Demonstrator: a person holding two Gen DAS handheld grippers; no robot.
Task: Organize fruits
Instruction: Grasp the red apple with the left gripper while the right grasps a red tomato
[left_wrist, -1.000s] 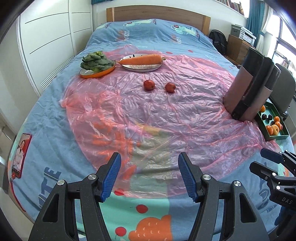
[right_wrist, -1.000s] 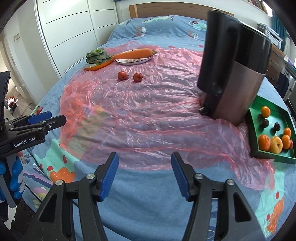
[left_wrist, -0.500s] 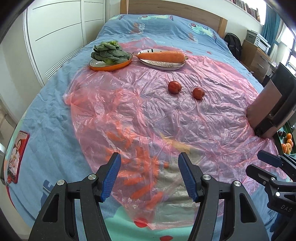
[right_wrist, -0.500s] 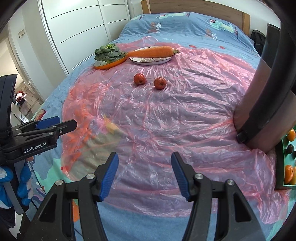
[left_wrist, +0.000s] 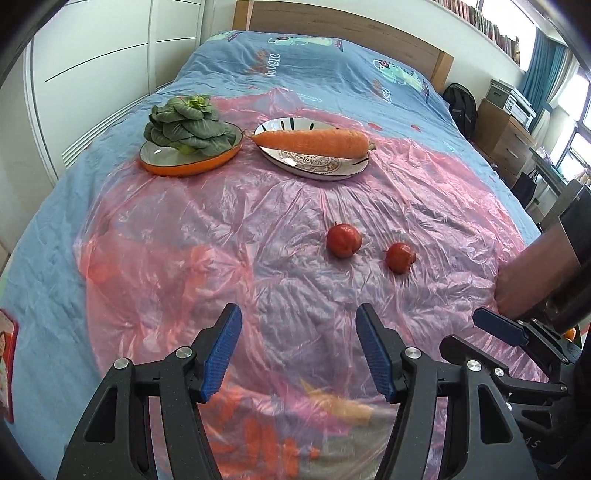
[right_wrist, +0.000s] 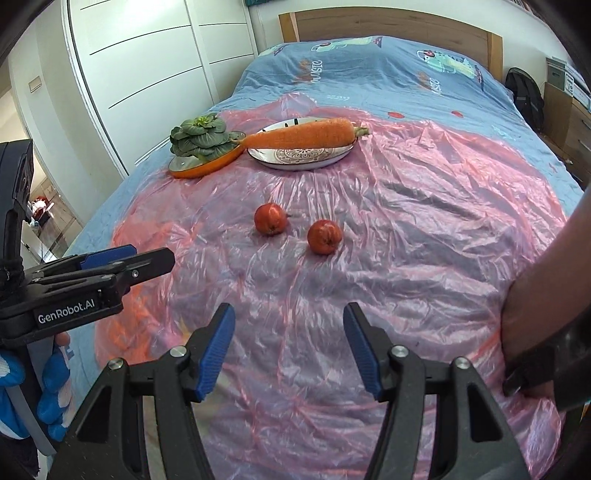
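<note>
Two small red fruits lie side by side on the pink plastic sheet (left_wrist: 258, 229) spread over the bed. In the left wrist view the left fruit (left_wrist: 343, 240) and the right fruit (left_wrist: 400, 257) sit ahead and to the right of my open, empty left gripper (left_wrist: 297, 350). In the right wrist view the left fruit (right_wrist: 270, 219) and the right fruit (right_wrist: 324, 236) lie ahead of my open, empty right gripper (right_wrist: 288, 347). The right gripper also shows at the left wrist view's right edge (left_wrist: 517, 343), and the left gripper at the right wrist view's left edge (right_wrist: 92, 284).
A carrot (left_wrist: 314, 142) lies on a patterned plate (left_wrist: 325, 166). Leafy greens (left_wrist: 188, 123) sit on an orange plate (left_wrist: 184, 166) to its left. A tall dark and brown appliance (left_wrist: 546, 266) stands at the right. Wardrobe doors (right_wrist: 147, 55) line the left side.
Both grippers have moved forward over the bed toward the two red fruits, which look nearer and larger. The green fruit tray has slid out of view at the right. Both grippers stay open.
</note>
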